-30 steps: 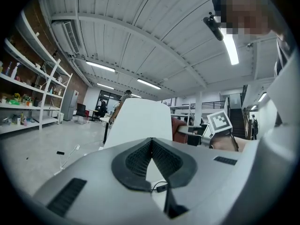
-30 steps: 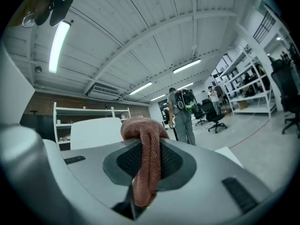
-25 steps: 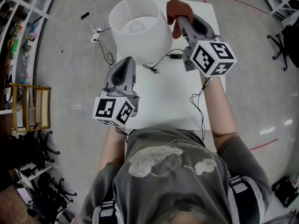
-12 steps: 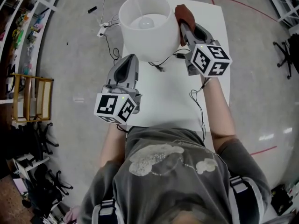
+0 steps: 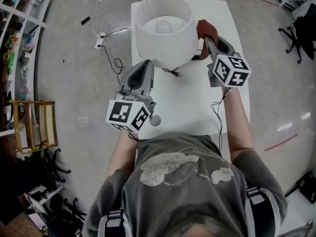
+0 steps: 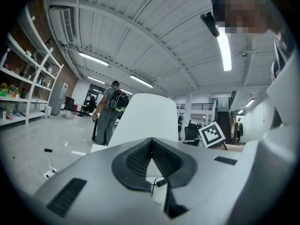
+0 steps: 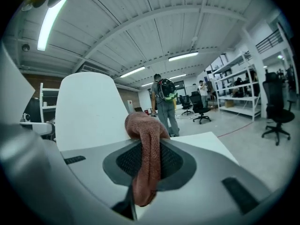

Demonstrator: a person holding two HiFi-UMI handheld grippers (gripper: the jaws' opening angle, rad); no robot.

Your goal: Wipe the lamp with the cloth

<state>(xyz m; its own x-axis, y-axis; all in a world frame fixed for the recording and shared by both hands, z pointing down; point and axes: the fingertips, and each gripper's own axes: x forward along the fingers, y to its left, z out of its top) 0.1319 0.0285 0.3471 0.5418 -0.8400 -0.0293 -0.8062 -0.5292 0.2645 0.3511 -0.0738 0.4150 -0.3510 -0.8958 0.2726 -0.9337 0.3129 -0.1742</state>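
Note:
A white lamp (image 5: pixel 165 29) with a drum shade and a bulb inside stands at the far end of the white table (image 5: pixel 185 107). My right gripper (image 5: pixel 206 36) is shut on a reddish-brown cloth (image 5: pixel 207 30), which sits just right of the shade. In the right gripper view the cloth (image 7: pixel 145 153) bunches between the jaws, with the lamp shade (image 7: pixel 89 111) to its left. My left gripper (image 5: pixel 147 65) is shut with nothing in it, just below the shade. The shade (image 6: pixel 147 118) rises beyond its tips in the left gripper view.
A black cord (image 5: pixel 173 72) runs from the lamp across the table. More cables and a power strip (image 5: pixel 101 36) lie on the grey floor left of the table. Shelving (image 5: pixel 19 14) lines the left side. A person with a backpack (image 7: pixel 163 102) stands far off.
The view has shifted, so the lamp and table sit further right. My right gripper with the cloth has come closer to the shade's right side. The left gripper stays near the shade's lower edge.

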